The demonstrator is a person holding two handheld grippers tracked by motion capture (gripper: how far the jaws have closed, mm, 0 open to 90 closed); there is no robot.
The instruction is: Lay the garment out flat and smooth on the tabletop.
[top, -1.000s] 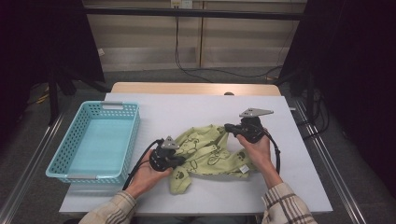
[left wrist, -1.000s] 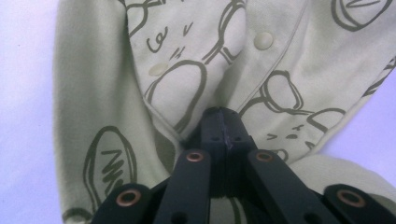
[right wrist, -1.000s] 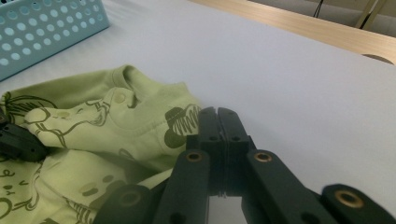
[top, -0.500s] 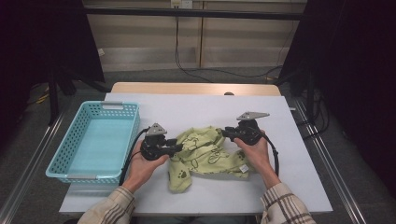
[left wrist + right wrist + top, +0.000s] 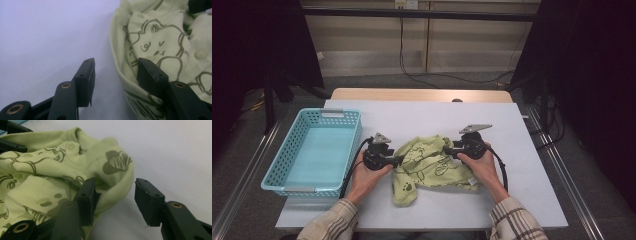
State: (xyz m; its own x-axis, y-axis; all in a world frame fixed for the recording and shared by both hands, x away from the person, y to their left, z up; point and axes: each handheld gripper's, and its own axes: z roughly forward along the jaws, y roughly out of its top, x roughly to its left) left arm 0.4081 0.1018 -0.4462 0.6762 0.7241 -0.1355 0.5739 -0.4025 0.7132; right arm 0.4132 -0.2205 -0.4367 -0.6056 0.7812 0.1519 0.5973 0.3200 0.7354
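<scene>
A turquoise basket (image 5: 312, 150) sits at nine o'clock on the white table (image 5: 422, 120). The left gripper (image 5: 398, 161), jaws just opened and released, straddles the green garment's (image 5: 432, 162) left hem. The garment lies crumpled at table centre. At its three o'clock, the right gripper (image 5: 451, 148), also just opened, straddles a fold unclamped.

Plaid sleeves (image 5: 512, 220), black grippers w/ grey plates (image 5: 475, 128), black cables, jaws w/ brass rivets (both).
</scene>
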